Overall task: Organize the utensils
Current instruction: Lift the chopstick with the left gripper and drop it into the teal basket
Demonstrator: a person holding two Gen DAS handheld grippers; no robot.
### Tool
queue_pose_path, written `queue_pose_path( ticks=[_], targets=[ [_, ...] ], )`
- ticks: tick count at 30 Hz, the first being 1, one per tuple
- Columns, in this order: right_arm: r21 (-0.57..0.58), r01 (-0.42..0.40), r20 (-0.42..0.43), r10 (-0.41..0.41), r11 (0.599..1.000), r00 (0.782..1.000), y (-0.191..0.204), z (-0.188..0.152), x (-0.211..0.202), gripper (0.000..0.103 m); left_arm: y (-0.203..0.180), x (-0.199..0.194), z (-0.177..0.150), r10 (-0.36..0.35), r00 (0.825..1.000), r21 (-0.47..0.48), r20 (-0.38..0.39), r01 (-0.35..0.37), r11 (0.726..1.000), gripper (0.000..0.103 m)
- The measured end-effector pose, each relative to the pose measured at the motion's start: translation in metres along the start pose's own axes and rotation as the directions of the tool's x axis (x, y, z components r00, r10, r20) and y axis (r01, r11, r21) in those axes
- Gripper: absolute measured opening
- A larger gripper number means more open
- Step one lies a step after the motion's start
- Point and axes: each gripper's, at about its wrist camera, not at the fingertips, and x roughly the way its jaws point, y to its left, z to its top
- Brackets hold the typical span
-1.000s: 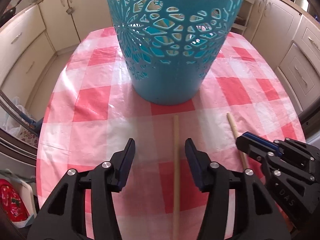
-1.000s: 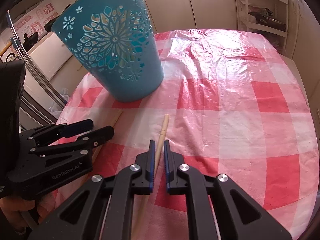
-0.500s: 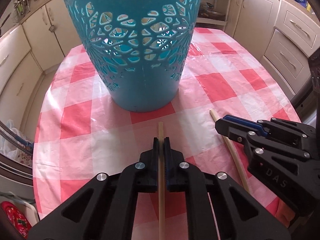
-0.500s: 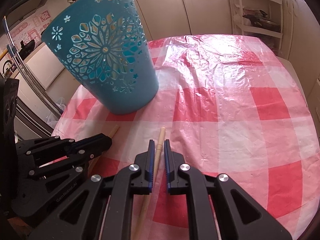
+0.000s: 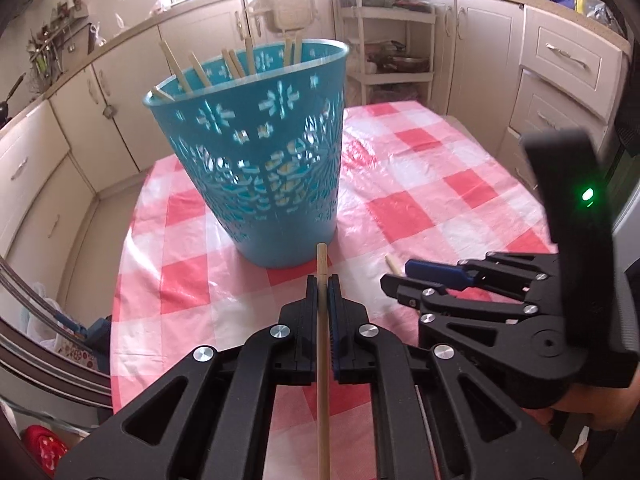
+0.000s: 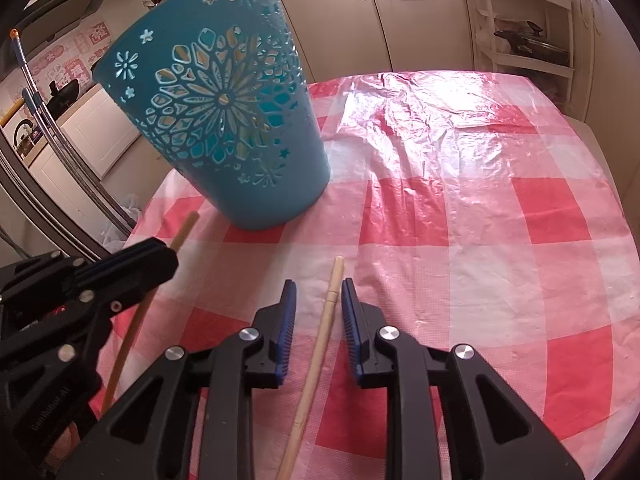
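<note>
Since the earlier frame we have closed the left tool (image 5: 322, 286) on a wooden chopstick (image 5: 322, 344) and raised it, so the blue basket (image 5: 256, 168) now shows its rim in the upper middle of the left view, with several chopsticks (image 5: 236, 65) standing inside. Our left tool's jaws are clamped tight on that stick, whose tip pokes just past the pads toward the basket's base. Our right tool (image 6: 318, 304) has let go: its jaws are opening, and a second chopstick (image 6: 316, 364) lies between them on the red-checked worktop (image 6: 480, 240), touching neither pad. In the right view the basket sits upper left, and the left tool with its stick is at the left edge.
</note>
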Motion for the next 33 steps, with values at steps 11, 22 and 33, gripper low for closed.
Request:
queue_pose_path(
  ticks=[11,22,33],
  targets=[
    [-0.013,-0.011,-0.001,0.011,1.000,1.000,0.002,-0.001,0.000,0.030,0.001,-0.056,0.016,-0.060,0.990,-0.023,0.127,0.064,0.998,0.005],
    [-0.019,-0.012,-0.001,0.012,1.000,1.000,0.003,-0.002,-0.001,0.032,0.069,-0.130,0.094,-0.046,0.891,-0.203,0.452,0.153,0.967,0.005],
    [-0.021,-0.022,-0.002,0.022,1.000,1.000,0.003,-0.002,-0.001,0.036,0.110,-0.102,0.169,0.087,0.785,-0.355,0.613,0.175,0.918,0.005]
  ],
)
